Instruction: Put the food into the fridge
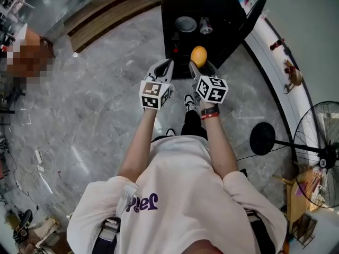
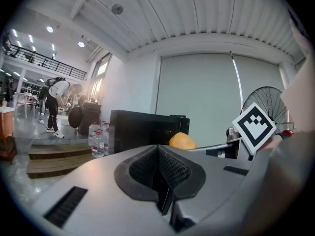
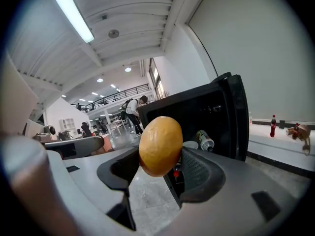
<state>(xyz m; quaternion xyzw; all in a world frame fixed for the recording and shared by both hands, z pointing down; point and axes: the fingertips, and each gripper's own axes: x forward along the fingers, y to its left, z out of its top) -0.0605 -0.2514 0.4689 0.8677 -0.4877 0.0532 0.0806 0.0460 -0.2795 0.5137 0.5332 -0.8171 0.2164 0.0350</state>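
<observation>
A round orange-yellow piece of food (image 1: 198,56) (image 3: 160,145) sits between the jaws of my right gripper (image 1: 201,64) (image 3: 158,167), which is shut on it. It hangs just in front of the low black fridge (image 1: 212,4) (image 3: 209,107), whose door (image 1: 255,14) (image 3: 238,117) stands open to the right. Inside the fridge lie a pale bowl (image 1: 186,24) (image 3: 190,145) and a bottle (image 1: 205,26) (image 3: 205,140). My left gripper (image 1: 166,66) (image 2: 160,176) is level beside the right one, shut, with nothing in it. The food (image 2: 182,141) also shows past it.
The floor is grey marble (image 1: 100,105). A white ledge (image 1: 280,97) with a red bottle (image 3: 273,126) runs along the right wall. A standing fan (image 1: 319,153) is at the right. Wooden steps (image 1: 103,12) with water bottles (image 2: 98,139) lie behind the fridge. People (image 2: 55,102) stand far off.
</observation>
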